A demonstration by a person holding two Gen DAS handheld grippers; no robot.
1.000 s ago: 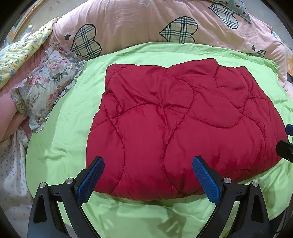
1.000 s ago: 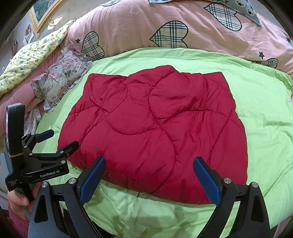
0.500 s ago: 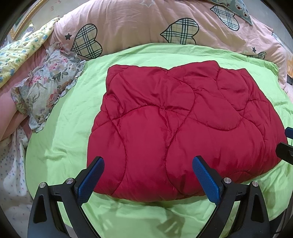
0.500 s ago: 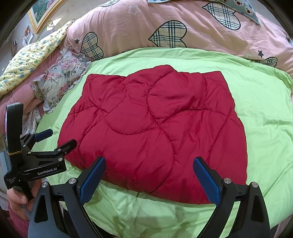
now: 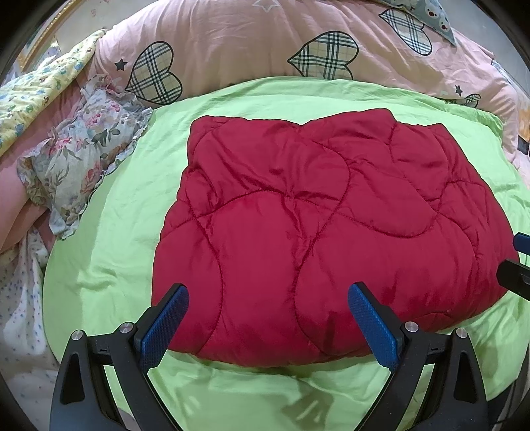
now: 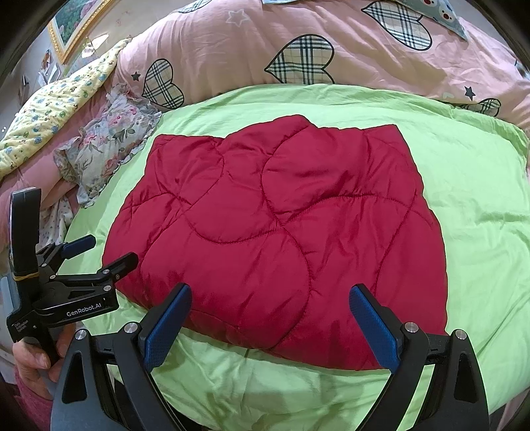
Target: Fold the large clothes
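Observation:
A red quilted padded garment (image 5: pixel 314 225) (image 6: pixel 281 232) lies folded into a rough rectangle on a light green sheet (image 5: pixel 109 238) (image 6: pixel 480 212) spread over the bed. My left gripper (image 5: pixel 268 318) hovers open above the garment's near edge, nothing between its blue pads. My right gripper (image 6: pixel 270 318) is open too, above the near edge further right. In the right wrist view the left gripper (image 6: pixel 109 252) shows from the side at the garment's near left corner, held by a hand (image 6: pixel 33 358). The right gripper's fingertips (image 5: pixel 516 265) peek in at the left wrist view's right edge.
A pink duvet with plaid hearts (image 5: pixel 298 53) (image 6: pixel 331 56) is bunched behind the green sheet. A floral pillow (image 5: pixel 82 159) (image 6: pixel 106 149) lies at the left, with a yellow printed quilt (image 5: pixel 36 89) beyond it. A framed picture (image 6: pixel 73 23) hangs on the wall.
Both grippers have drifted slightly; the garment sits a little lower in the left wrist view and a little higher in the right wrist view. It has not moved, and both stay open.

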